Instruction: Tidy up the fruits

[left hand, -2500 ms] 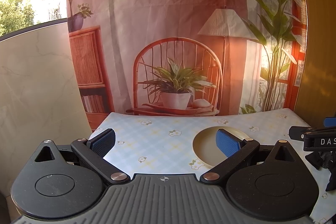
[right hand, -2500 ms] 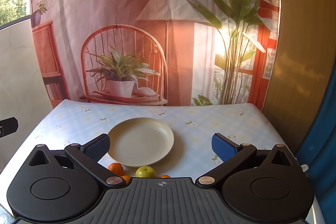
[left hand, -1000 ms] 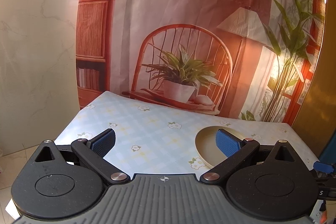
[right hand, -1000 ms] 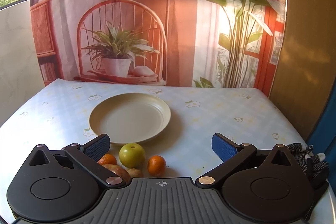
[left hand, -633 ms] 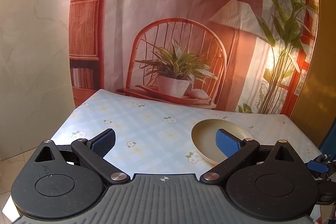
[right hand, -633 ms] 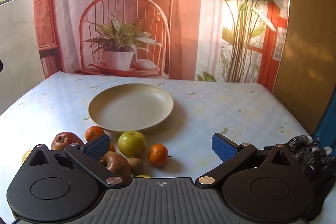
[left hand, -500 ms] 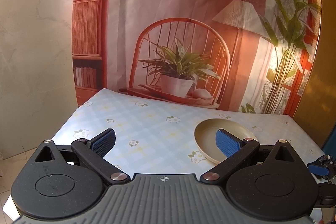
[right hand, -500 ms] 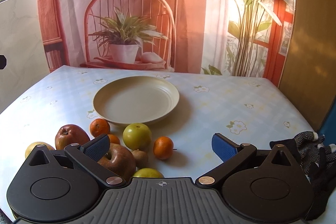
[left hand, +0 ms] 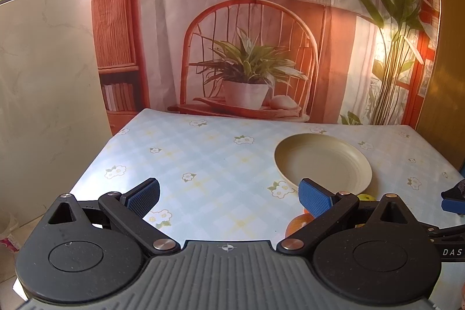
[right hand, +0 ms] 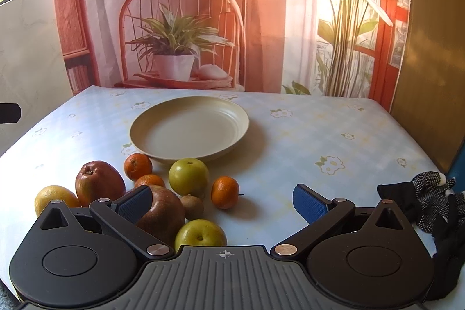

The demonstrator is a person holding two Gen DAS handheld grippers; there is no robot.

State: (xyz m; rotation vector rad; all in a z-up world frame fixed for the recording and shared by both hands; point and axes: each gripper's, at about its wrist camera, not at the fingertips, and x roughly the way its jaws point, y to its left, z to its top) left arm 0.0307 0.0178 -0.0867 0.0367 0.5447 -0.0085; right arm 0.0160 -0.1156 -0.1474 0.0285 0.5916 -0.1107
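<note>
Both grippers are held above the table (right hand: 290,135) with nothing grasped. The jaws of the left gripper (left hand: 229,195) are spread wide and empty; the jaws of the right gripper (right hand: 222,201) are likewise spread wide and empty.

The plate (right hand: 189,130) is seen empty near the middle of the table. The fruit is clustered on the cloth on the near side of the plate, none of it on the plate:

- a green apple (right hand: 189,176) just beside the plate rim;
- a second green apple (right hand: 200,233) close to the right gripper body;
- three mandarins (right hand: 224,192), one near the rim, one half hidden, one apart to the right;
- a red apple (right hand: 98,182) and a second red apple (right hand: 162,211), the latter partly behind the left finger of the right gripper;
- a kiwi (right hand: 191,205) between the apples;
- a yellow citrus fruit (right hand: 55,199) at the far left.

In the left wrist view only an orange fruit (left hand: 299,222) and a sliver of green fruit are visible behind the right finger.

A dark glove (right hand: 427,199) is seen at the right edge of the table.

The step in hand is judged to be the approach to the first pick; no fruit has yet been placed. For the next move, one fruit is to be selected, probably the isolated mandarin or the nearer green apple, since each has free space on both sides. The right gripper is to be lowered until the pads straddle the fruit, then closed gently. Neighbouring fruit is round and may roll if it is nudged.
</note>
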